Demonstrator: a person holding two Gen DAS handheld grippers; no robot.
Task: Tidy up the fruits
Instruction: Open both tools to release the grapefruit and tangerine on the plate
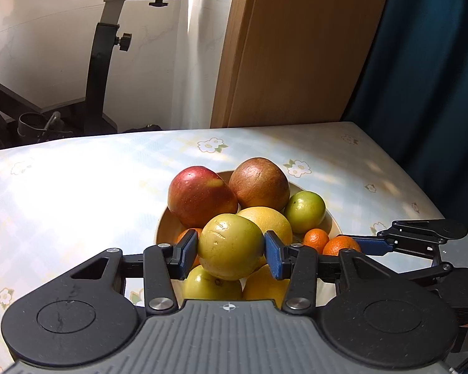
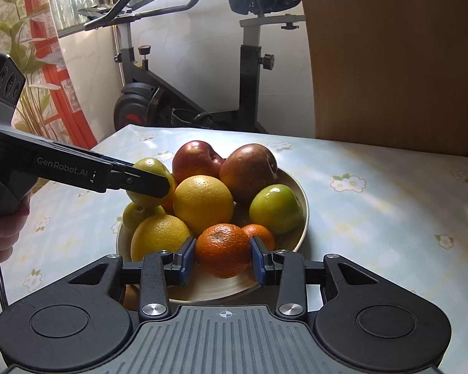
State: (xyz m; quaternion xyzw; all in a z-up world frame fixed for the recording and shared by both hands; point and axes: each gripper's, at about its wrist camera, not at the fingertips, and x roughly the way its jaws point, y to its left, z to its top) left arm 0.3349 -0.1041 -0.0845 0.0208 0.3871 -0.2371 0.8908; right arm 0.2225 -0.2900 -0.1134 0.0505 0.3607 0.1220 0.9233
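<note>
"GenRobot.AI" is written in pale letters on the black left gripper (image 2: 159, 184). Its jaws squeeze a smooth, round green apple (image 1: 231, 251) over the bowl (image 2: 299, 215). The right gripper (image 2: 223, 257) squeezes a bumpy mandarin (image 2: 223, 249) at the bowl's near rim. The shiny cream bowl sits mid-desk (image 2: 374, 205) on flowered cloth.
</note>
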